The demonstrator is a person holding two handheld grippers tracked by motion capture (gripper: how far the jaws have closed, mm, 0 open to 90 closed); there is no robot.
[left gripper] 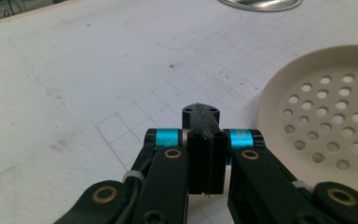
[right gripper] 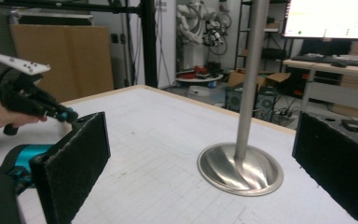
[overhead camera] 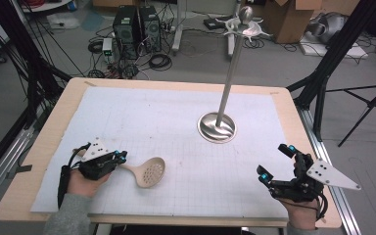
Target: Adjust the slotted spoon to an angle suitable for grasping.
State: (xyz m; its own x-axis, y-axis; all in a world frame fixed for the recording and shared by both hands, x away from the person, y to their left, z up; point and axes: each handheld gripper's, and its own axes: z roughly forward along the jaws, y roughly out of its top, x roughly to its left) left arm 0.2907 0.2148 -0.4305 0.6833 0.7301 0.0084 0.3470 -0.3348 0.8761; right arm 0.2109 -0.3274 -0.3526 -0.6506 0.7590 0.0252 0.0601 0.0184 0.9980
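1. Tongs in my left hand, the left gripper (overhead camera: 121,157), sit low over the near left part of the gridded paper mat (overhead camera: 176,122), jaws pressed together.
2. Between them is the handle of the beige slotted spoon (overhead camera: 149,172). In the left gripper view (left gripper: 204,140) the two black pads meet flush and I cannot make out the handle between them, so the clamp I read from the high view, where the handle runs straight into the jaw tips.
3. The spoon's perforated bowl lies on the mat just right of those tips; in the left gripper view its bowl (left gripper: 326,121) is cut off by the right edge.
4. My right gripper (overhead camera: 275,162) is at the near right corner, jaws wide apart with nothing between them; its foam pads frame the right gripper view (right gripper: 200,158).
5. The steel stand (overhead camera: 217,126) rises from its round base right of centre. Its hooked top is blurred against the floor clutter, and its pole runs out of the top of the right gripper view.
6. My left palm is hidden under the gripper body.
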